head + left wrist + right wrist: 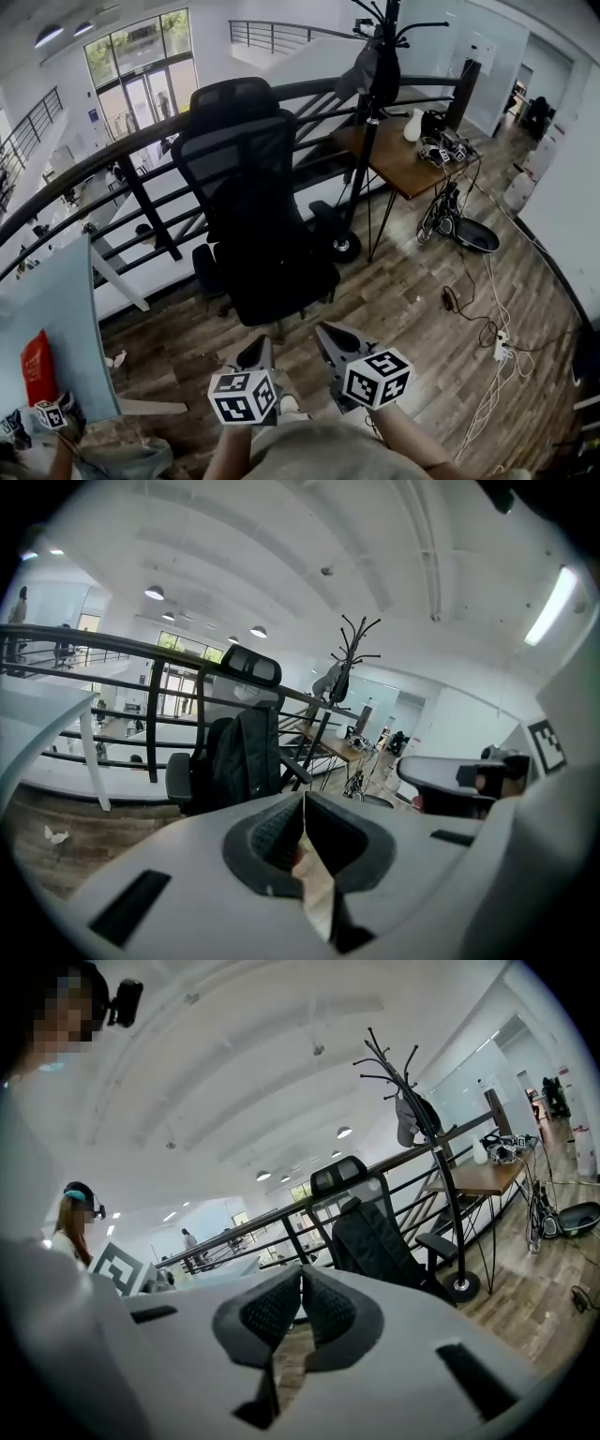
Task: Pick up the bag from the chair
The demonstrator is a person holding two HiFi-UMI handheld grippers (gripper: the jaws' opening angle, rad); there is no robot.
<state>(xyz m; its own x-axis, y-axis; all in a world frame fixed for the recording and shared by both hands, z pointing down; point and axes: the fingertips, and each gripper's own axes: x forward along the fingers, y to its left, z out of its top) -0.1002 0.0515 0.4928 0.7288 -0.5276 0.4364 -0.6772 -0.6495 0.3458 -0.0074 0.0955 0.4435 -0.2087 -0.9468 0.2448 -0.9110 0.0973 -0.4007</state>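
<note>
- Wooden flooring [412, 281] ran alongside a black railing [94, 169].
- Office chair [232, 96] stood at centre, well apart from both grippers.
- Black bag [246, 759] sat upright on its seat, against the backrest.
- Left gripper [257, 349] was near, its jaws pressed together on nothing.
- Right gripper [330, 336] was just beside it, its jaws likewise together and empty.
- Coat stand [373, 66] and desk [398, 155] stood right of the chair.

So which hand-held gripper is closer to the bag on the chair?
Left, barely. Left hand-held gripper is directly in front of the bag, short of the chair; right hand-held gripper sits further right.
</note>
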